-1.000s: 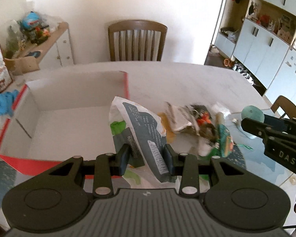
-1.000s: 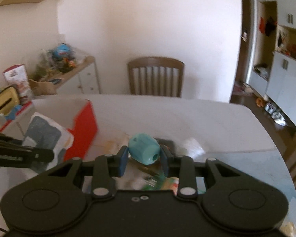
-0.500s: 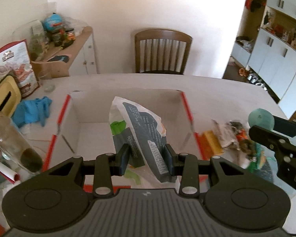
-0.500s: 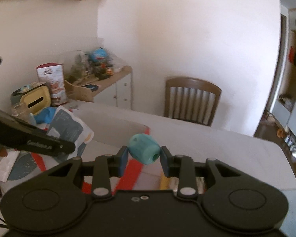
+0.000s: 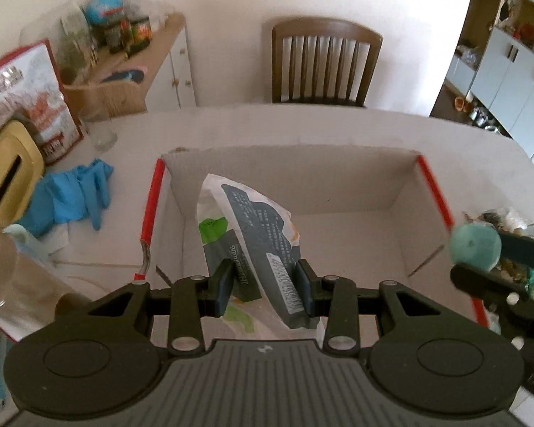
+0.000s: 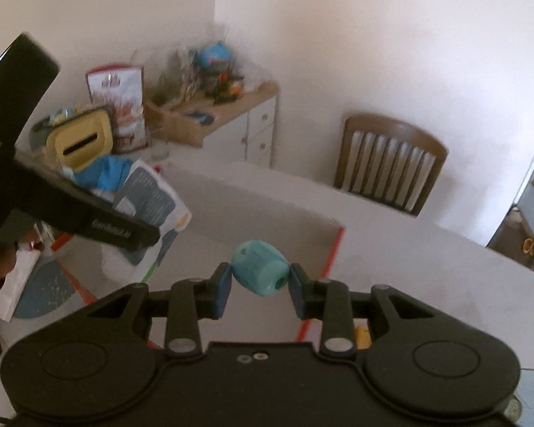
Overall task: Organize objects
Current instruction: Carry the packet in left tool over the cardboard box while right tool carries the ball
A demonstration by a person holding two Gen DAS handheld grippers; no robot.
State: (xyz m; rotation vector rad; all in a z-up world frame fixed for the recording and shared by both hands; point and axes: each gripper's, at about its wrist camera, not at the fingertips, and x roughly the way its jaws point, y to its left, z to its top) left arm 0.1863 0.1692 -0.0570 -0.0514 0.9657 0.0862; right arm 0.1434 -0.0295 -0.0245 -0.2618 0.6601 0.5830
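Observation:
My left gripper [image 5: 263,286] is shut on a white and dark grey snack packet [image 5: 252,235] and holds it above the open cardboard box [image 5: 338,178] with red edges. My right gripper [image 6: 260,284] is shut on a small teal sharpener [image 6: 261,272], held over the box's right side [image 6: 333,249]. The sharpener also shows at the right in the left wrist view [image 5: 475,245]. The packet shows in the right wrist view [image 6: 149,206] under the left gripper's finger.
A blue glove [image 5: 71,195], a yellow tissue box [image 5: 7,178] and a clear bottle [image 5: 14,277] lie left of the box. Wrappers [image 5: 505,220] lie right of it. A wooden chair [image 5: 324,60] stands behind the table, a cluttered sideboard [image 5: 124,60] at back left.
Both grippers have moved left with their objects, from over the pile of wrappers to over the box. The box now fills the middle of the left wrist view.

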